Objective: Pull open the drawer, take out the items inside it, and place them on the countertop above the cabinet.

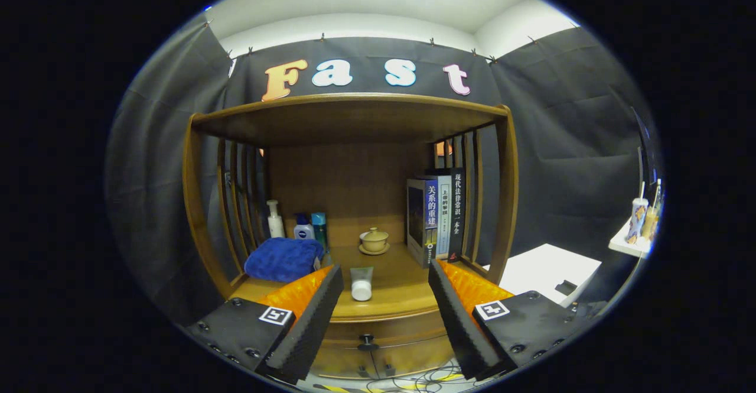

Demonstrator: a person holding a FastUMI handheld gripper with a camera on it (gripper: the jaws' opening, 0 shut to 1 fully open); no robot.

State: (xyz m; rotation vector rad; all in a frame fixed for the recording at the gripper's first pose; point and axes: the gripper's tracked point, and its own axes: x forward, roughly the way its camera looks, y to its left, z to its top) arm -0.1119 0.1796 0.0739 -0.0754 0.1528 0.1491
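Though the drawer (378, 354) looks pushed in flush with the cabinet front, its small dark knob (367, 340) sits below and between the spread fingers, lower than the line they point along, so any reach for it would mean dropping the gripper (384, 313) down and in rather than going straight ahead. The fingers stand wide apart with nothing held between them. The drawer front runs crosswise to them, and it would slide out toward the gripper.

Just above, on the tabletop (390, 307) of the cabinet, a white tube (361, 282) stands on its cap between the fingers and a little beyond their tips. Whether it came from the drawer I cannot tell; a shut drawer with a tube on top would suit either a drawer waiting to be opened or one emptied and closed again.

Farther back sits a lidded tea bowl (374, 240) on its saucer. To the left lie a folded blue towel (284, 259) and, behind it, a pump bottle (274, 220) and two smaller bottles (311, 226). Upright books (440, 216) lean against the slatted right side of the wooden shelf unit (201, 204). Loose cables (413, 379) trail on the floor under the cabinet, and a white box (552, 272) stands off to the right.
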